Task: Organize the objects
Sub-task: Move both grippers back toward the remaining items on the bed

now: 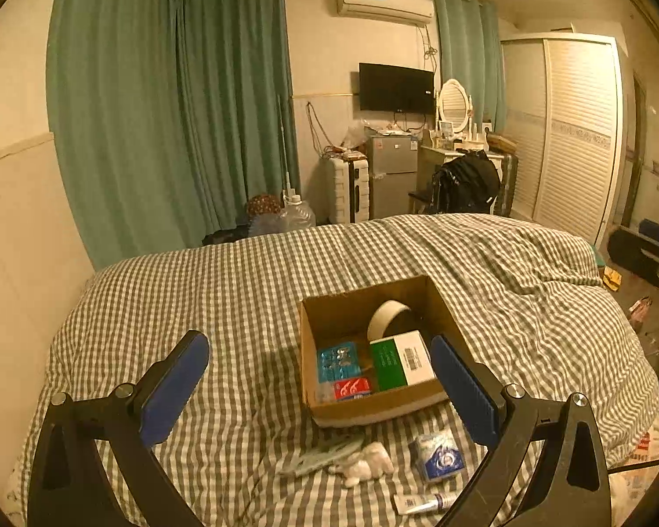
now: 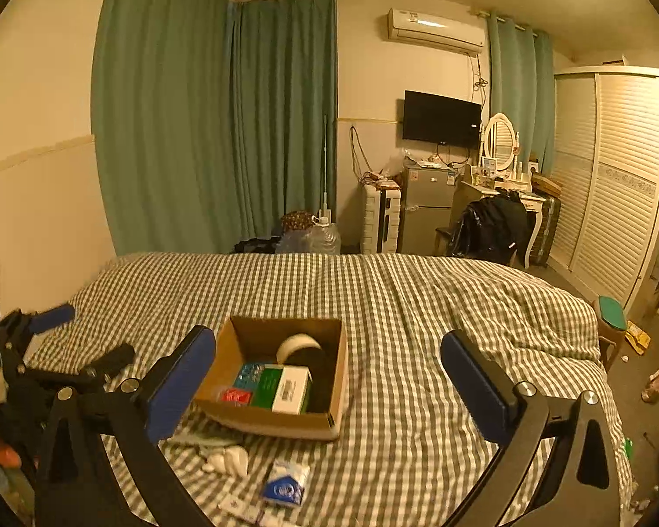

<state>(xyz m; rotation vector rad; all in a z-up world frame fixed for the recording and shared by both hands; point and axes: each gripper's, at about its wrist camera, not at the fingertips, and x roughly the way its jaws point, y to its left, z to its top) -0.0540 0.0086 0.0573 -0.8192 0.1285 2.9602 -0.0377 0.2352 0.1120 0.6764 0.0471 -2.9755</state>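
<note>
An open cardboard box rests on the checked bed. Inside are a tape roll, a green-and-white carton, a blue packet and a red packet. In front of the box lie a blue-and-white tissue pack, white crumpled bits, a pale green mask and a small tube. My left gripper hovers open over the box's near side. My right gripper is open too, nothing between its fingers. The left gripper shows at the right view's left edge.
The bed's checked quilt fills the foreground, rumpled toward the right. Green curtains, a small fridge, a dressing table with a black bag and a white wardrobe stand beyond. Litter lies on the floor at the right.
</note>
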